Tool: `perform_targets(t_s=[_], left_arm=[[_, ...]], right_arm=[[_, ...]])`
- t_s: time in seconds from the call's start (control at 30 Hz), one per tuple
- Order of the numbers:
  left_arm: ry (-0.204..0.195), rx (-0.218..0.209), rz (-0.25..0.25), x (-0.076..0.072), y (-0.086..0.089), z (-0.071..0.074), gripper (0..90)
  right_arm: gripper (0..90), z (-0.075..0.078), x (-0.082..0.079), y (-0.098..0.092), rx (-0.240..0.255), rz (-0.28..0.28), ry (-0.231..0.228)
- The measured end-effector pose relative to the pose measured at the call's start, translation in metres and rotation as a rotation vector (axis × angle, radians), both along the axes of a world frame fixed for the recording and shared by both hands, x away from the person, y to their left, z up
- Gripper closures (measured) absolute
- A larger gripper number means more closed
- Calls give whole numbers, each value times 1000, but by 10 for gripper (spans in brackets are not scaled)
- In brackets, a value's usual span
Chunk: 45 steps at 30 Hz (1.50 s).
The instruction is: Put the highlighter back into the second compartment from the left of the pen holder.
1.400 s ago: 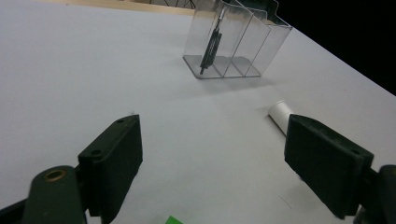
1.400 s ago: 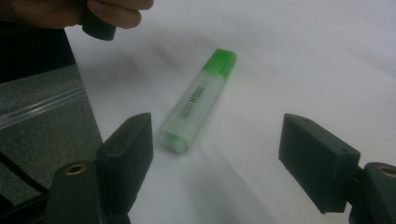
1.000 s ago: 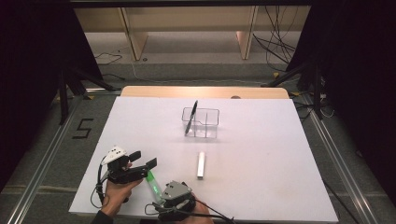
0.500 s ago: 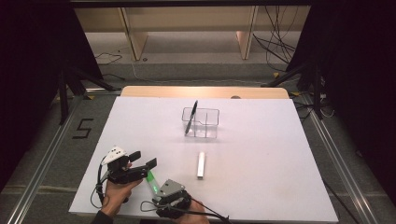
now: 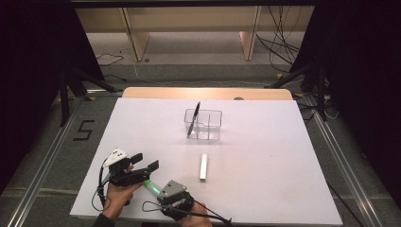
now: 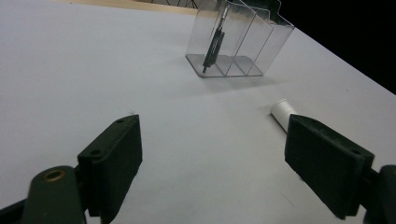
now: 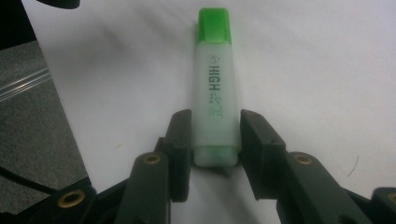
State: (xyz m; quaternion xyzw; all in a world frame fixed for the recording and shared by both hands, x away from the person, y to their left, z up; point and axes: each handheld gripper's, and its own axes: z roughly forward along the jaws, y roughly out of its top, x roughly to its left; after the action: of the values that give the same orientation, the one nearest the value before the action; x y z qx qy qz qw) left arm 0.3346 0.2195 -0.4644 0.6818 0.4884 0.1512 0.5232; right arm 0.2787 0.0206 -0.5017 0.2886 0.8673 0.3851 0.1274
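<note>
- The table [image 5: 265,156] is a wide white sheet with a strip of pale wood along its far edge; around it lie a grey floor, metal rails on both sides, cables, and dark curtains to left and right.
- Most of the white surface is bare: the whole right half and the far left are open, and the work sits at the near left edge.
- A clear plastic organiser [image 5: 208,124] with compartments stands upright near the table's middle, towards the far side; a black pen [image 5: 193,119] leans in its left compartment.
- A white tube [image 5: 204,166] lies flat on the table, nearer than the organiser and well apart from it.
- The left gripper [image 5: 142,163] rests low near the front left edge, held in a hand [image 5: 116,196]; in the left gripper view its jaws stand wide apart with nothing between them but bare table, and they point towards the organiser and the white tube's end.
- The right gripper [image 7: 214,140] sits at the very front edge, just beside the left one; its jaws have just been closing and now sit against both sides of the highlighter's lower end.
- The green highlighter [image 7: 215,93] lies flat on the white surface, its green cap pointing away from the right gripper, close to the table's front left edge.
</note>
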Motion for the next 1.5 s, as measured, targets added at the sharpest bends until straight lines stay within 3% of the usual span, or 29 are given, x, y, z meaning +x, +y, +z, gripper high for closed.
perform_targets(t_s=[0.27, 0.5, 1.07, 1.33, 1.5], left_arm=[[1, -7, 8, 0, 2, 0, 190], [1, -16, 19, 0, 3, 1, 190], [21, -41, 9, -4, -5, 5, 190], [48, -84, -14, -8, -13, 11, 190], [76, -131, -42, -10, -24, 16, 190]], right_arm=[[665, 2, 5, -4, -4, 10, 22], [666, 8, 15, -23, 12, -8, 28], [667, 33, 25, -71, 59, -69, -48], [667, 43, 26, -87, 84, -96, -103], [667, 48, 25, -97, 97, -105, -134]])
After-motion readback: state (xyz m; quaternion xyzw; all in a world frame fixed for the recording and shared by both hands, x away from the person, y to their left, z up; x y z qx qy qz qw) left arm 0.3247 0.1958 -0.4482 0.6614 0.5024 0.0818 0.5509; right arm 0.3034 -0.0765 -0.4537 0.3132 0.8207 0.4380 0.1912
